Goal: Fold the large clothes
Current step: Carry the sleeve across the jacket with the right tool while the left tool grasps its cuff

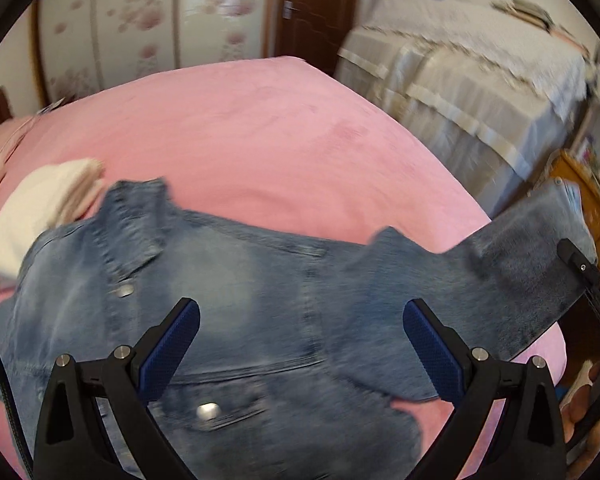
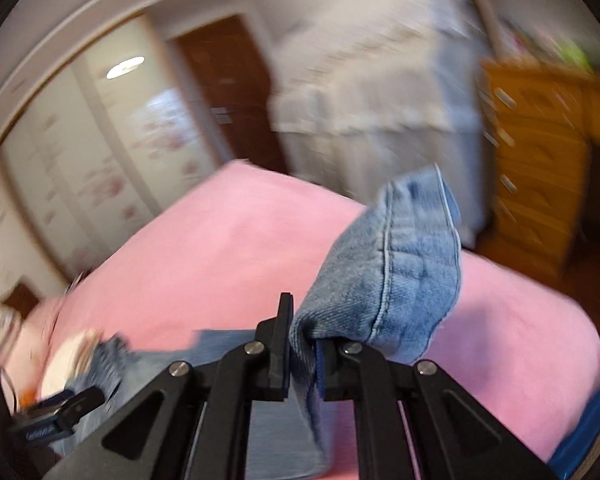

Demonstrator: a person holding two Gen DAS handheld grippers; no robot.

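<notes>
Step in hand: folding a sleeve of the denim jacket [image 1: 236,300], which lies spread across the near part of the pink bed [image 1: 260,128]. The right tool [image 2: 303,354] is clenched on the sleeve cuff [image 2: 400,264], held raised off the bed. The left tool [image 1: 300,344] hovers released above the jacket body, angled downward. Next move, in my judgement: carry the cuff leftward over the body and lay it flat.

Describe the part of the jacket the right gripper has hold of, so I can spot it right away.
On the pink bed lies a denim jacket. One sleeve stretches off toward the bed's edge, and its cuff is pinched in the right gripper. It is the only part of the jacket lifted clear of the bed.
</notes>
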